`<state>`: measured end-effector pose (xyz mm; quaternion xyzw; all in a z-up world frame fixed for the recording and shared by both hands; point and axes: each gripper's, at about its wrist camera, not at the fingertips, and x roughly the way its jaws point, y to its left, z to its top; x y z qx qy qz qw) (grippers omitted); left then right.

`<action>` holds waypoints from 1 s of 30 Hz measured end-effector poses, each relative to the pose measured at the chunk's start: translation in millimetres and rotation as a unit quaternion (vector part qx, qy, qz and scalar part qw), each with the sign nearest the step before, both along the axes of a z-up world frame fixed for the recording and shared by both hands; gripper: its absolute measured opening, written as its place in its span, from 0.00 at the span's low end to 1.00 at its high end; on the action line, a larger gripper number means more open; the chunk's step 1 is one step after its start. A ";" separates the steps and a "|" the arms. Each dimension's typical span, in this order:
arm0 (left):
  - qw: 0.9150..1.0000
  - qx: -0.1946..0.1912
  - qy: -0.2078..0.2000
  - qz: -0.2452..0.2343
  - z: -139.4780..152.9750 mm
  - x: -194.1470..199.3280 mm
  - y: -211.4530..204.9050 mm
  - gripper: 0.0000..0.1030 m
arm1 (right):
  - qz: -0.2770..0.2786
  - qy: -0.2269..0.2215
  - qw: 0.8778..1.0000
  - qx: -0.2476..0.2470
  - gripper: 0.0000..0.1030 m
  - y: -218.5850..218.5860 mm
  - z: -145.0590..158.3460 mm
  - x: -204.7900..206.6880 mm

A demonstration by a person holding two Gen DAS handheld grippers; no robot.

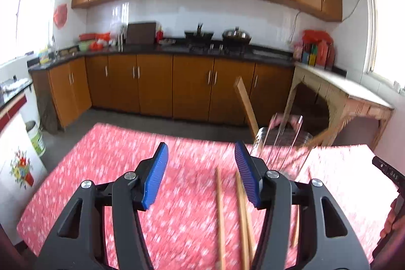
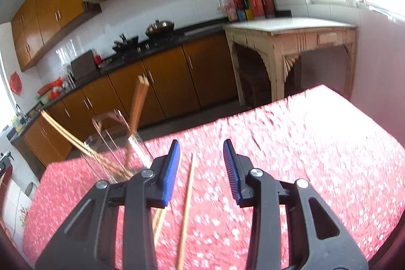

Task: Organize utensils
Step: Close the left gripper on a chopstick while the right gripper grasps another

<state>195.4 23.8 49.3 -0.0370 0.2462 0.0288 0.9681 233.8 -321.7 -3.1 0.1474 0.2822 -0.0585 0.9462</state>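
From your left wrist camera, your left claw (image 1: 201, 168) stands wide open above the tabletop (image 1: 101, 168) with its red flowered cloth, and nothing sits between its blue pads (image 1: 155, 176). Loose wooden chopsticks (image 1: 220, 214) lie flat on the cloth below the claw, two of them running toward the camera just inside the right pad, a third partly hidden under the right finger's black frame. Just beyond the right pad stands a clear glass cup (image 1: 281, 151), upright on the cloth. Chopsticks in the cup (image 1: 246, 108) lean out of it: one pair tilts up and to the left, another slants off to the right. The picture is blurred, so the glass's outline is doubled.

From your right wrist camera, your right claw (image 2: 202, 166) is likewise open wide and holds nothing. One chopstick on the cloth (image 2: 187, 206) lies on the red cloth between the two fingers, closer to the left pad, apart from both. Another one shows partly beneath the left finger's frame. The glass cup (image 2: 119, 156) stands to the left of the claw, just past the left finger, near the tabletop's (image 2: 316, 156) far left edge. A pair of chopsticks in it (image 2: 138, 103) stands steeply upright, and a second pair leans far to the left over the rim.
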 end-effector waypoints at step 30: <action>0.977 0.041 0.192 -0.083 -164.3 41.5 -48.5 0.13 | 0.027 0.147 0.987 -0.052 0.07 23.9 -121.9 39.2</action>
